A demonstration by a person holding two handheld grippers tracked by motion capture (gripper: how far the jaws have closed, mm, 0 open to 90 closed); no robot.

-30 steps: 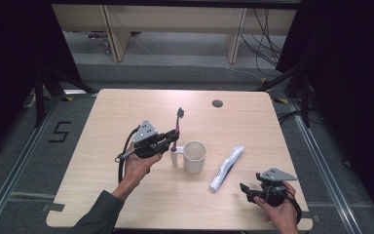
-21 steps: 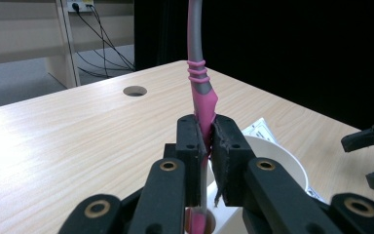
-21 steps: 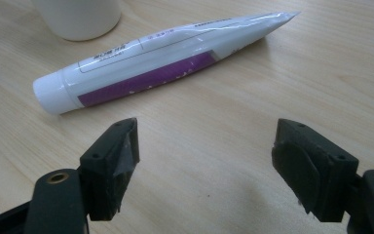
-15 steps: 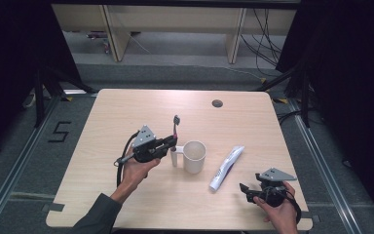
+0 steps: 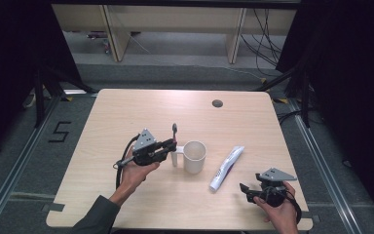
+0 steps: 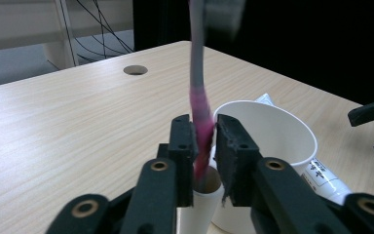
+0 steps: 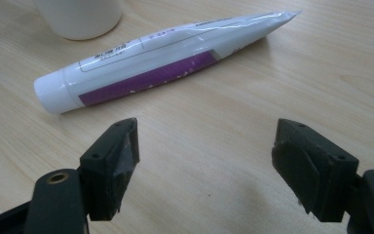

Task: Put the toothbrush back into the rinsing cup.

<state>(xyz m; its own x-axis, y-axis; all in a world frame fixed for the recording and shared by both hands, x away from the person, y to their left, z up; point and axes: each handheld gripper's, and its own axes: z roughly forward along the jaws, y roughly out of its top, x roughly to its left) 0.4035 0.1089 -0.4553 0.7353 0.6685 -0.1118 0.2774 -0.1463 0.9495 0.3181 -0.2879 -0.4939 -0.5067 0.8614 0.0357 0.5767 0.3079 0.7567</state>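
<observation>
A toothbrush with a grey and pink handle stands upright. Its lower end sits in a small white tube fixed to the side of a white cup. My left gripper is shut on the pink part of the handle; its jaws have just been opening a little, with the handle still close against both pads. A white and purple toothpaste tube lies right of the cup. My right gripper rests open just short of the tube's cap end, nothing between its jaws.
The wooden table has a round cable hole near its far edge. The cup's base stands beyond the toothpaste in the right gripper view. Shelving and cables lie behind the table, with dark curtains at both sides.
The left gripper has carried the toothbrush down and slightly right, towards the cup, so its lower end now sits in the small tube. The right gripper has stayed put.
</observation>
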